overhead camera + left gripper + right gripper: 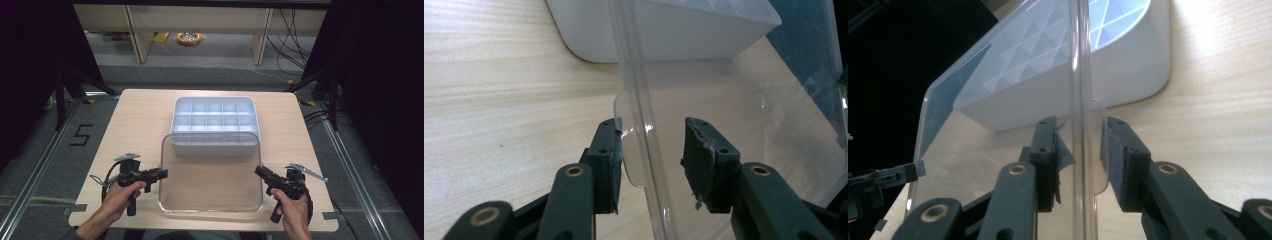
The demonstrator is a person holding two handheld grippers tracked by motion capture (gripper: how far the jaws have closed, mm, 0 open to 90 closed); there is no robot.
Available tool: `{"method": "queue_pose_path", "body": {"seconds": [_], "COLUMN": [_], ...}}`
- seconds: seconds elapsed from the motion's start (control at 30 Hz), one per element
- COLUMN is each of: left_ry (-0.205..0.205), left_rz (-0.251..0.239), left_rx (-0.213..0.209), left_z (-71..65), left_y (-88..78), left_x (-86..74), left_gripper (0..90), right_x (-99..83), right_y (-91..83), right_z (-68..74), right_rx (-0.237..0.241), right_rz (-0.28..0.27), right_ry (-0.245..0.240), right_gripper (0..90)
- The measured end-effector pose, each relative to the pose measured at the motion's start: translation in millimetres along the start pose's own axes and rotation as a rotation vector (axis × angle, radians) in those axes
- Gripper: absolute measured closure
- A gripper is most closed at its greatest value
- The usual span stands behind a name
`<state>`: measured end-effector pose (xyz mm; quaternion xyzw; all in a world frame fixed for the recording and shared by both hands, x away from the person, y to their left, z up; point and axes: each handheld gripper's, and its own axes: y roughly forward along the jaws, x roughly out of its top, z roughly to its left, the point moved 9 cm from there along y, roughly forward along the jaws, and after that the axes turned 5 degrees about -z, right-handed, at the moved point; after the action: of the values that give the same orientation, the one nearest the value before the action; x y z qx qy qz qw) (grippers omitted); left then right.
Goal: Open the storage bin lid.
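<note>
Both hands low at table edge, fingers pinching clear lid (210,175) sides.

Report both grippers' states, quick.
Left gripper: shut on the left rim of the clear lid, by its tab.
Right gripper: shut on the lid's right rim, by the tab there.
</note>
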<state>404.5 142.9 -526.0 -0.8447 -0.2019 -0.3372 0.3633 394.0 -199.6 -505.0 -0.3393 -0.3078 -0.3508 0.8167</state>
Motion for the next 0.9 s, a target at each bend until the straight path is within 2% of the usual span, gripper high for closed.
{"method": "queue_pose_path", "body": {"seconds": [0.17, 0.23, 0.27, 0.3, 0.33, 0.4, 0.47, 0.5, 0.53, 0.73, 0.77, 0.83, 0.87, 0.9], "left_ry": [-0.002, -0.001, -0.001, -0.002, -0.005, -0.002, -0.003, -0.002, -0.004, -0.011, -0.013, -0.014, -0.014, -0.013], "left_rz": [0.006, 0.012, 0.015, 0.020, 0.022, 0.027, 0.032, 0.035, 0.035, 0.054, 0.051, 0.059, 0.059, 0.067], "left_rx": [-0.001, -0.003, 0.001, -0.004, -0.003, -0.004, -0.007, -0.008, -0.007, -0.014, -0.011, -0.008, -0.012, -0.012], "left_z": [0.1, 0.0, 0.1, 0.0, -0.2, -0.5, -0.9, -0.9, -1.0, -1.2, -1.3, -0.7, -0.7, -0.7], "left_y": [-0.7, -0.8, -0.7, -0.8, -0.7, -0.6, -0.5, -0.6, -0.5, -1.5, -0.9, -0.7, -0.2, 0.3], "left_x": [-5.1, -7.9, -9.3, -10.9, -12.3, -14.7, -17.2, -18.4, -19.5, -29.4, -30.4, -32.7, -33.3, -35.0], "left_gripper": [58.4, 58.4, 58.3, 58.3, 58.4, 58.3, 58.2, 58.2, 58.2, 57.8, 57.8, 57.8, 57.8, 57.7], "right_x": [-5.9, -7.2, -9.2, -9.8, -12.3, -13.8, -16.4, -18.7, -18.9, -26.3, -27.4, -31.8, -31.8, -32.8], "right_y": [-3.4, -4.2, -6.2, -7.5, -9.7, -10.6, -11.1, -12.0, -12.2, -14.4, -13.9, -15.3, -15.3, -16.3], "right_z": [-0.7, -0.2, 1.8, 1.1, 4.2, -1.3, -1.8, -0.9, -3.5, -8.4, -10.6, -9.4, -9.4, -7.3], "right_rx": [-0.012, 0.006, 0.005, 0.009, 0.011, 0.001, 0.003, -0.002, 0.002, -0.017, -0.014, -0.008, -0.008, -0.004], "right_rz": [0.014, 0.002, 0.010, 0.008, 0.027, 0.014, 0.013, 0.021, 0.015, 0.031, 0.022, 0.040, 0.040, 0.048], "right_ry": [0.000, 0.003, 0.031, 0.023, 0.069, 0.015, 0.030, 0.059, 0.028, 0.035, 0.018, 0.050, 0.050, 0.077], "right_gripper": [68.7, 68.7, 68.7, 68.7, 68.7, 68.7, 68.7, 68.7, 68.7, 68.6, 68.6, 68.6, 68.6, 68.6]}}
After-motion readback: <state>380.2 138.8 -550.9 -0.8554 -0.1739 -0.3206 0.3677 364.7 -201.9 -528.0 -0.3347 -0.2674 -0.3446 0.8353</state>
